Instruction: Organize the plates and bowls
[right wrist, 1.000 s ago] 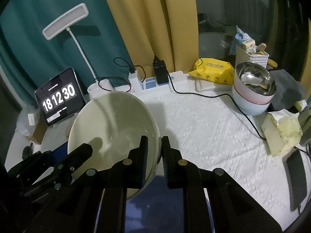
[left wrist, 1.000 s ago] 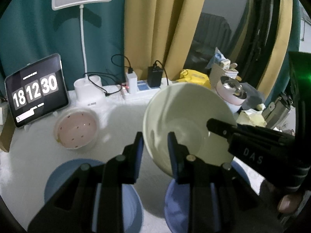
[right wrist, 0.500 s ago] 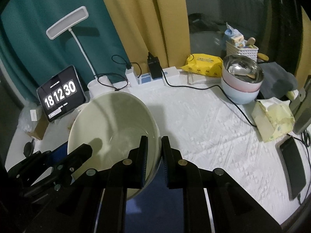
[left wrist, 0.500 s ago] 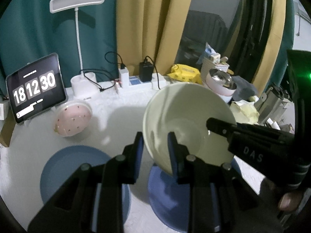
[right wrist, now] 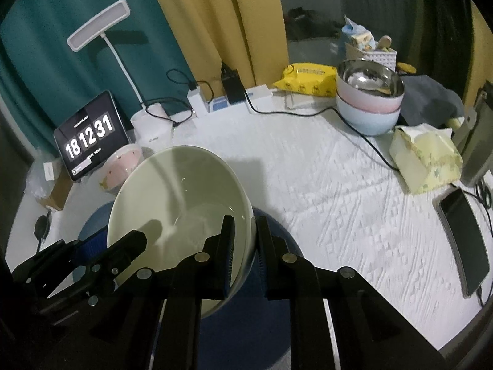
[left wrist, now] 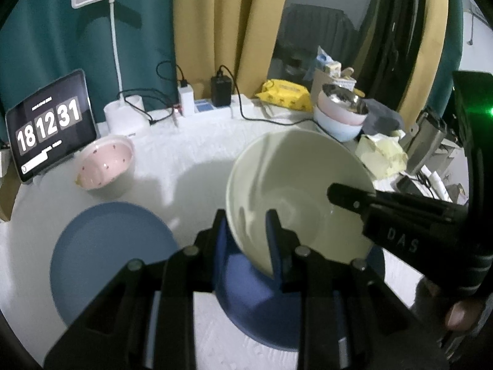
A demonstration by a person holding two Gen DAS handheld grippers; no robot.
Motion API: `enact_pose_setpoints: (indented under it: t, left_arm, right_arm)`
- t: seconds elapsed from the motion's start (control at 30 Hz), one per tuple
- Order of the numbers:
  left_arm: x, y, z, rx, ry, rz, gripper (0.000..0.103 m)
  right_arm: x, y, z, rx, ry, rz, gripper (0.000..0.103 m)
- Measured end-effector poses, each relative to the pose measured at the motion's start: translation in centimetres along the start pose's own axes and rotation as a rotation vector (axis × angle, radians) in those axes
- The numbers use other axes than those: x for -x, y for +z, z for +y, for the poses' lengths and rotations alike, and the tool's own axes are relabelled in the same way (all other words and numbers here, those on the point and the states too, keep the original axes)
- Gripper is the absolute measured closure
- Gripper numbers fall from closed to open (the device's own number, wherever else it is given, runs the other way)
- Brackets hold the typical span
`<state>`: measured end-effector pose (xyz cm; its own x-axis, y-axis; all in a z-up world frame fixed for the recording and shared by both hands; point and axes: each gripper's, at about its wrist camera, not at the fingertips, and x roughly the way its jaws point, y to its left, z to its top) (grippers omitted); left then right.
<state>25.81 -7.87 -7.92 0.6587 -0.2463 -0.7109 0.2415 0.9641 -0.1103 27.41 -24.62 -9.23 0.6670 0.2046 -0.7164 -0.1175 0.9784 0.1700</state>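
Right wrist view shows me my right gripper [right wrist: 245, 240] and left gripper [left wrist: 246, 234] both clamping the pale green ceramic bowl [right wrist: 181, 215] by opposite rims above the dark blue round plate [right wrist: 274, 323], where uneven release could tip it.

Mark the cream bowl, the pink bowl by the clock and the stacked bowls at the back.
cream bowl [left wrist: 295, 185], left wrist view, on its inner wall.
pink bowl [left wrist: 103, 169], left wrist view, on its speckled inside.
stacked bowls [right wrist: 366, 115], right wrist view, on the lowest bowl's outer wall.
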Motion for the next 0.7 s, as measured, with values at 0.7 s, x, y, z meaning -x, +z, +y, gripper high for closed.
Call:
enact_pose_setpoints:
  t: [0.7]
  left_arm:
    - [-2.0, -3.4, -1.9, -0.096, 0.046, 0.09, 0.077]
  right_arm:
    - [-1.6, -2.9, -0.8, 0.043, -0.059, 0.094, 0.087]
